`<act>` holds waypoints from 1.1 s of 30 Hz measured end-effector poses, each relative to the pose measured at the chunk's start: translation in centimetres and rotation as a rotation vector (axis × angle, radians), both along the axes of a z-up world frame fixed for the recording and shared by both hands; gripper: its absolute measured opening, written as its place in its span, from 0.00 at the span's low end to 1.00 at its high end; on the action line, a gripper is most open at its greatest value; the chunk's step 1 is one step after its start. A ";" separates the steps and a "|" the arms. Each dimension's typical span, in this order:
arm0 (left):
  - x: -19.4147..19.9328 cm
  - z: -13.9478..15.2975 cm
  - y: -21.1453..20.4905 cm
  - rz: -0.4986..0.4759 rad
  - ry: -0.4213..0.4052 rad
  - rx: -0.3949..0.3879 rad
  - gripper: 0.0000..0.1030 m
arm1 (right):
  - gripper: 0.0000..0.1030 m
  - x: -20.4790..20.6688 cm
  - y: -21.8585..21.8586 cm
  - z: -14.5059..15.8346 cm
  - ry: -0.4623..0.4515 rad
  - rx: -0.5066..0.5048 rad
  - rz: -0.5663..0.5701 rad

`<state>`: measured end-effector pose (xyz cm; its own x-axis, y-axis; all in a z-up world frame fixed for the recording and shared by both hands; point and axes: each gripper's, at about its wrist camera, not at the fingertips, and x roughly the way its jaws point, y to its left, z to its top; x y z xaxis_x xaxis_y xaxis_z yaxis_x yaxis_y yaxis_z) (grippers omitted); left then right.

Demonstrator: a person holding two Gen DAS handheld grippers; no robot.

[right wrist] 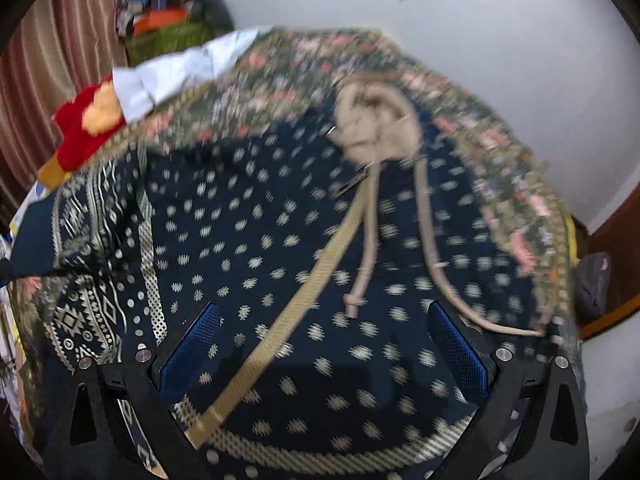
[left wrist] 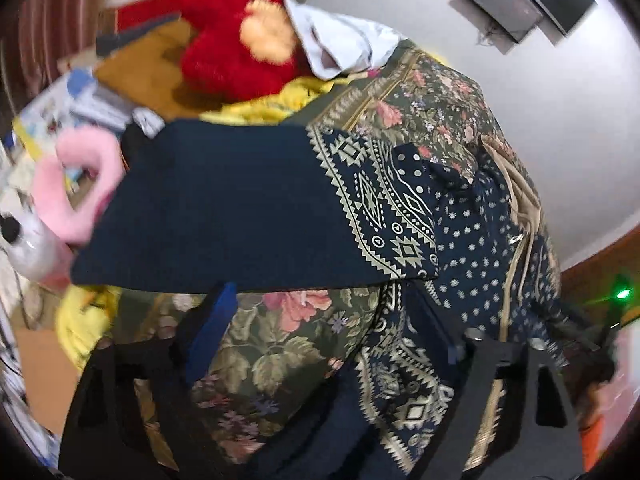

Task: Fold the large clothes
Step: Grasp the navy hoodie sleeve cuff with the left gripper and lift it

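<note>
The navy garment point(right wrist: 304, 240) lay spread over the floral bedspread point(left wrist: 420, 92), dotted body flat and a patterned sleeve point(left wrist: 248, 208) thrown across it, which read as a fold already begun. The beige drawstrings point(right wrist: 368, 240) trailed loose down the middle, their knot up near the far edge. A red plush toy point(left wrist: 224, 40) and a white cloth point(left wrist: 340, 40) sat pushed toward the far side of the bed, likely to keep the working area free.

The right gripper point(right wrist: 324, 352) hung over the dotted cloth, blue pads point(right wrist: 192, 352) set wide apart with nothing pinched between them; whether the tips brushed the cloth could not be told. The left gripper point(left wrist: 332, 340) stood over the sleeve's lower edge, jaws parted; cloth draped around its right finger, but no pinch was visible, so it looked released. A grab at the hem seemed the likely next move.
</note>
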<state>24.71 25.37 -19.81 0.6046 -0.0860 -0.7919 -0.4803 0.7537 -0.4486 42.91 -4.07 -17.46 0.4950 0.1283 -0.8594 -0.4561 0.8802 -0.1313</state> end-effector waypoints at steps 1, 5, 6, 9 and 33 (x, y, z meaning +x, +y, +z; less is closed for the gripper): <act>0.3 -0.4 0.2 -0.004 -0.006 -0.043 0.78 | 1.00 0.4 0.7 -0.8 0.014 -0.016 0.017; 1.7 -1.5 1.1 0.023 -0.019 -0.129 0.78 | 1.00 1.7 3.4 -3.4 0.037 -0.086 0.078; 2.0 -1.5 1.2 0.023 -0.023 -0.128 0.78 | 1.00 2.1 4.0 -4.0 0.048 -0.098 0.087; 3.0 -1.5 1.7 0.037 -0.034 -0.112 0.78 | 1.00 2.7 5.4 -5.7 0.085 -0.113 0.113; 9.7 10.3 -2.7 -0.057 -0.190 0.431 0.04 | 1.00 0.9 -0.5 -0.4 0.074 0.008 0.081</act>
